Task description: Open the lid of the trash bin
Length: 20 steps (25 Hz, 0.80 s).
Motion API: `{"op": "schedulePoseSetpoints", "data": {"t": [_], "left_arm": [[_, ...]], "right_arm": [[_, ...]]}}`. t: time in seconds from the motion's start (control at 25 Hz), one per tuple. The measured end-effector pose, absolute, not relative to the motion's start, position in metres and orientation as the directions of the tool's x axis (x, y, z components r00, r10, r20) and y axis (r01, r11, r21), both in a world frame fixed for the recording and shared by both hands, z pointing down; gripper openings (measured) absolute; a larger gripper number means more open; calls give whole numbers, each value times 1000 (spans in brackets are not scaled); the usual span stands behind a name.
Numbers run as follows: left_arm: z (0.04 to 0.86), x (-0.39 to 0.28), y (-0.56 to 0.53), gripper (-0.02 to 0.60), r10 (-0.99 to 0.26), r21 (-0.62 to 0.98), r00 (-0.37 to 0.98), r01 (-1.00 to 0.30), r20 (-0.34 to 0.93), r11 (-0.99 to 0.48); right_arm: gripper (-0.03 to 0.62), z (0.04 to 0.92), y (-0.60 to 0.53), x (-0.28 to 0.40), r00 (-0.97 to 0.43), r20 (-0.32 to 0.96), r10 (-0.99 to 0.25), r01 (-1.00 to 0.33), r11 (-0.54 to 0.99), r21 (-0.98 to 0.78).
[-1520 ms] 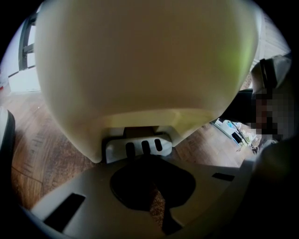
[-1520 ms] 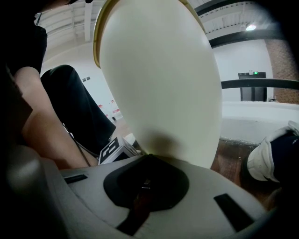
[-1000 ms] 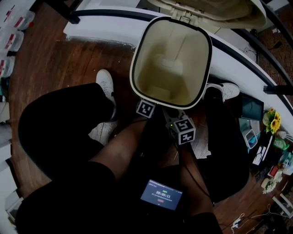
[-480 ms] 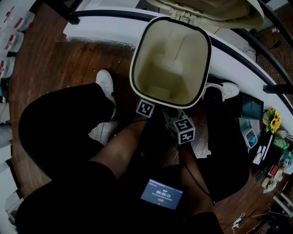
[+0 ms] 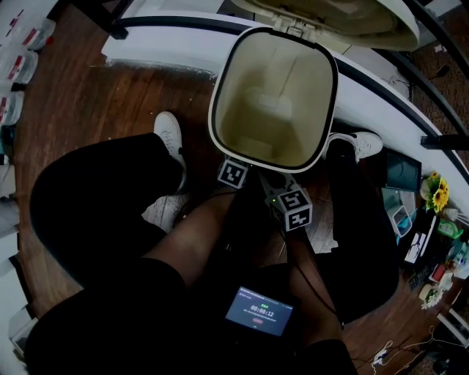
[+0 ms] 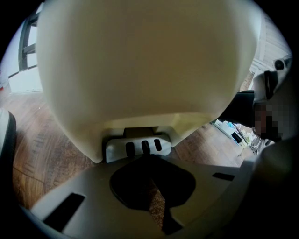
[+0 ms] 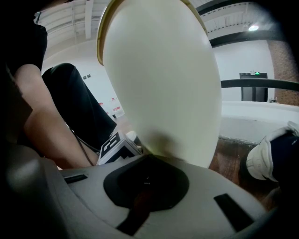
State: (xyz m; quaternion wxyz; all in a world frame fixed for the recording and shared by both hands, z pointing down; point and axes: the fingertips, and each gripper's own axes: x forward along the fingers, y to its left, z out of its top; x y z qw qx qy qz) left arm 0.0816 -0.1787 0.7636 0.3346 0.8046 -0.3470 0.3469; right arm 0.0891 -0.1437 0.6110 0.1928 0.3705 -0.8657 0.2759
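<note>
Wood floor (image 5: 124, 95) is seen under the bin (image 5: 311, 80), lid (image 5: 344, 18) raised; left gripper (image 6: 147, 156) and right gripper (image 7: 147, 161) are closed, empty.

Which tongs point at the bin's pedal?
The left tongs: the grey slotted pedal sits right at their tips, while the right tongs face only the bin's plain wall.

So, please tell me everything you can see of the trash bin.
The trash bin is cream, plastic by its look, with a rounded square mouth and walls narrowing downward; it looks empty. Its lid is swung up and back on a rear hinge. A grey pedal with three slots sits low at the front; the left tongs seem to touch it. The bin stands upright on the wooden floor between the person's white shoes.
</note>
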Motion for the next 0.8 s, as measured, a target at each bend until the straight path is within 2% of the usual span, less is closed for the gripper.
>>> {"op": "schedulePoseSetpoints", "data": {"t": [0.8], "left_arm": [[757, 80, -176, 35, -352, 311, 539, -788, 765, -531]], "right_arm": [[17, 608, -143, 86, -654, 532, -538, -748, 562, -351]]}}
